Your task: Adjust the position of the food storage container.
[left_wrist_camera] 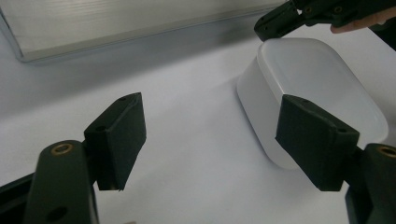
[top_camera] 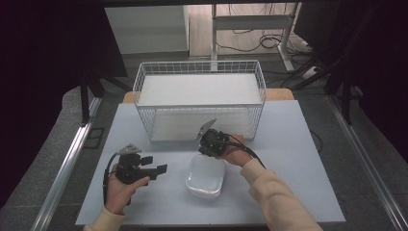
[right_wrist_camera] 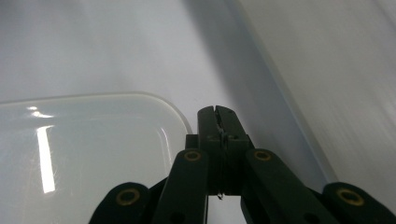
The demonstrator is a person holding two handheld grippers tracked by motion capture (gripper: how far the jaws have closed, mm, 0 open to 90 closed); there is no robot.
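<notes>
Nearest the high camera, my left gripper [top_camera: 156, 166] rests on the table [top_camera: 298, 192] with its jaws spread wide and nothing between them, aimed at the white plastic container [top_camera: 206, 177], which lies upside down at mid-table in front of the wire basket [top_camera: 199, 98]. My right gripper [top_camera: 208, 150] hangs just beyond the container's far rim, jaws pressed fully together and empty. Risk: closed jaws cannot pinch that rim; advancing them would push the container toward the left gripper. Open them first. The smooth, rounded wall may also slip from a shallow pinch.
</notes>
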